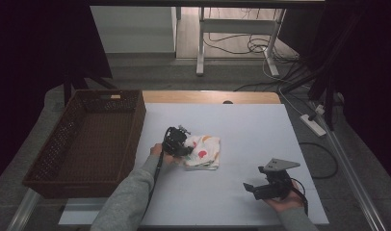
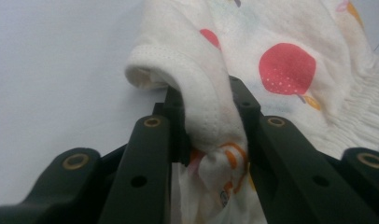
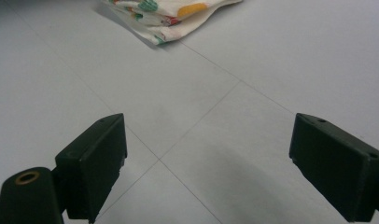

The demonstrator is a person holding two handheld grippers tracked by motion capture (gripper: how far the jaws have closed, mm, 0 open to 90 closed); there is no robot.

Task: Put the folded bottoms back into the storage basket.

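A folded white cloth with red, orange and green prints (image 1: 203,151) lies near the middle of the white table (image 1: 251,125). My left gripper (image 1: 183,148) is at the cloth's left edge, shut on a bunched fold of it; the left gripper view has the cloth (image 2: 253,70) pinched between the two black jaws, with my left gripper (image 2: 210,135) low in the frame. My right gripper (image 1: 251,187) rests near the table's front right, held in a hand, jaws wide open over bare table. The right gripper view has my right gripper (image 3: 208,161) open and the cloth (image 3: 169,14) far off at the top.
A large brown wicker basket (image 1: 54,149) stands at the table's left side, with nothing in it that I can see. Beyond the far edge are table legs, cables and a power strip (image 1: 313,124) on the floor.
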